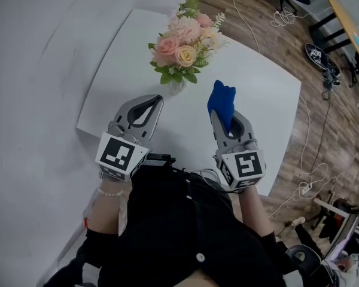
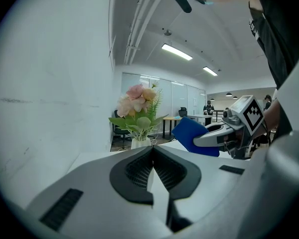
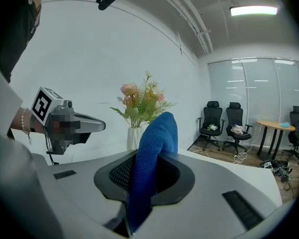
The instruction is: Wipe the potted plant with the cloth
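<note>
Left grey two-jaw gripper (image 1: 159,98) is sitting with its jaws fully together, holding nothing. Just ahead of its tip, the pink-and-cream flower arrangement in a small white vase (image 1: 180,52) is standing upright on the white square table (image 1: 263,94), touching neither tool. Right grey two-jaw gripper (image 1: 226,124) is clamping the folded blue cloth (image 1: 221,99), which is sticking up past its tips. From the cloth, the plant is lying forward and to the left, its long axis vertical; the empty left gripper is sitting nearer the vase. Count: two grippers, one cloth, one plant.
</note>
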`<state>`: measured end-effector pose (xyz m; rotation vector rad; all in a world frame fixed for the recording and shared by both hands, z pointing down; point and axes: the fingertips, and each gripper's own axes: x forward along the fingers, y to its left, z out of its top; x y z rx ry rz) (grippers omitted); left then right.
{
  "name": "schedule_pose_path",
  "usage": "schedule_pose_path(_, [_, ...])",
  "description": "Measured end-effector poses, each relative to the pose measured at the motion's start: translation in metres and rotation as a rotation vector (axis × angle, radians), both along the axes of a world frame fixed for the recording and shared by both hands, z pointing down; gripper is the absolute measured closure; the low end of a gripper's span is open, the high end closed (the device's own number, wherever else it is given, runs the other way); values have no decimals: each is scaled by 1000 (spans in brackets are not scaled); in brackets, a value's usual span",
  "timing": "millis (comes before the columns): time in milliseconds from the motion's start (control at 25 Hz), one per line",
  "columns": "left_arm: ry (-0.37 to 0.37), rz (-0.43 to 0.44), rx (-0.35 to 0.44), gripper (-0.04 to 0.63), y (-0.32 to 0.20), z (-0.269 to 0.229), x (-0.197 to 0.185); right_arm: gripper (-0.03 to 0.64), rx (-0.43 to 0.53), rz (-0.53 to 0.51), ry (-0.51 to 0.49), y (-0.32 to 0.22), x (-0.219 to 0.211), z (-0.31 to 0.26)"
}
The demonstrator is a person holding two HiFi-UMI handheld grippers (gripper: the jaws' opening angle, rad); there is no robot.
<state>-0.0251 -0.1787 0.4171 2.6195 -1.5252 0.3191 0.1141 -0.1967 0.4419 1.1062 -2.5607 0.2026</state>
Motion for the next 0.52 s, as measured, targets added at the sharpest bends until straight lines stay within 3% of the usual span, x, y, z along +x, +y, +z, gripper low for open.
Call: schedule_pose_path(520, [32,24,0,580,2,-1,9,529,-7,-12,16,3,-5,2])
